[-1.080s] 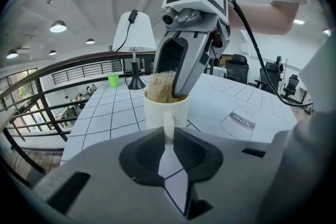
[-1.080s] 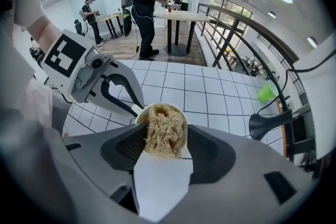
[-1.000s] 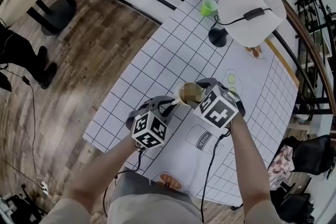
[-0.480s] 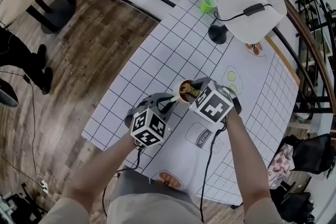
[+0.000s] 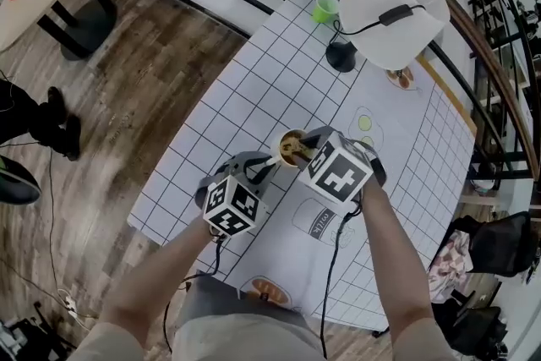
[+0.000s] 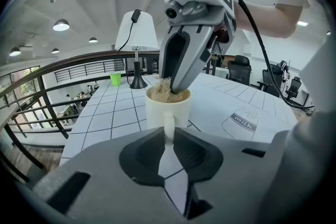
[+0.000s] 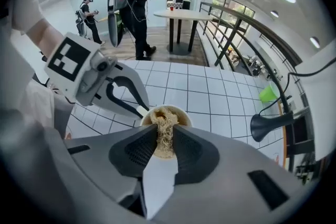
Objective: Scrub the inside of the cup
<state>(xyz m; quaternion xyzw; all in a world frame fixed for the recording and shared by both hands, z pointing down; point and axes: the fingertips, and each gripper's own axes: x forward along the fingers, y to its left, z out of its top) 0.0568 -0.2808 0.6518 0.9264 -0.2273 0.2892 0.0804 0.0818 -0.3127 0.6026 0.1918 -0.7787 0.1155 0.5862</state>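
A white cup (image 5: 286, 155) stands on the gridded table mat (image 5: 279, 72) with a tan fibrous scrubber (image 7: 164, 128) stuffed in its mouth. My left gripper (image 5: 269, 168) reaches in from the near left and is shut on the cup's handle (image 6: 168, 131), which runs up between the pads. My right gripper (image 5: 305, 150) points steeply down into the cup (image 6: 168, 113). Its jaws have just been closing, and the scrubber's fibres now fill the narrow gap between them. In the left gripper view, the right gripper's fingers (image 6: 181, 60) dip into the scrubber (image 6: 167, 94).
A lamp with a white shade (image 5: 393, 8) and black base (image 5: 341, 57) stands at the table's far end beside a green cup (image 5: 325, 9). A milk-carton drawing (image 5: 317, 224) lies near my right arm. A railing borders the table. People stand by a round table (image 7: 184, 16).
The right gripper's jaws have narrowed onto the scrubber in the cup. The left gripper has stayed on the handle, and the cup has not shifted on the mat.
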